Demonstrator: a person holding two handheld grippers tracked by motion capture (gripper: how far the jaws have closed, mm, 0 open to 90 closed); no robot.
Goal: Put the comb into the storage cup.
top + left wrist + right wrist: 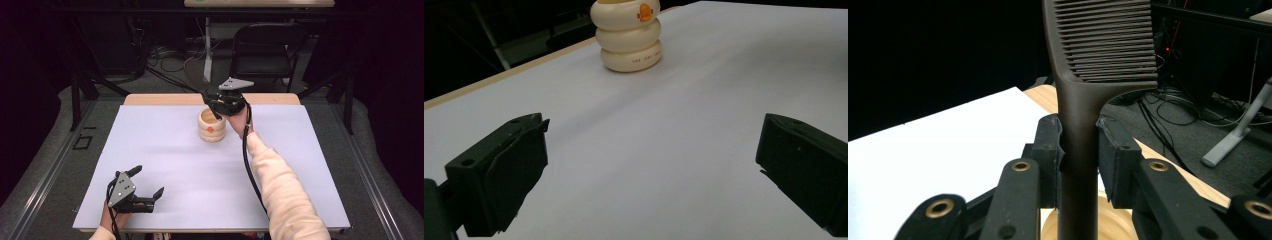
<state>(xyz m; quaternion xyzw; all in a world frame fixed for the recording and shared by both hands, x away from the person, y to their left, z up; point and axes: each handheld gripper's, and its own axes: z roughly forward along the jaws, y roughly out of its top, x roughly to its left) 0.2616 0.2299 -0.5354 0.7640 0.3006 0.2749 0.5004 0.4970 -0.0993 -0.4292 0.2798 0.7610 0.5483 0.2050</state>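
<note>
A cream holder [212, 130] made of stacked rings, with an orange mark, stands on the white mat [175, 160] at the far middle. My right gripper [220, 102] hovers just over its back rim, shut on the handle of a dark brown comb [196, 76]. In the right gripper view the comb [1105, 40] stands upright with its teeth at the top, both pads pressing the handle, and the holder's rim [1113, 220] lies right below. My left gripper [148, 180] rests near the front left edge, open and holding nothing. In the left gripper view it [654, 130] faces the holder [630, 37].
A wooden table edge [160, 99] shows beyond the mat. Behind the table stand a black folding chair [265, 47] and cables on the floor. Dark stands flank the table on both sides.
</note>
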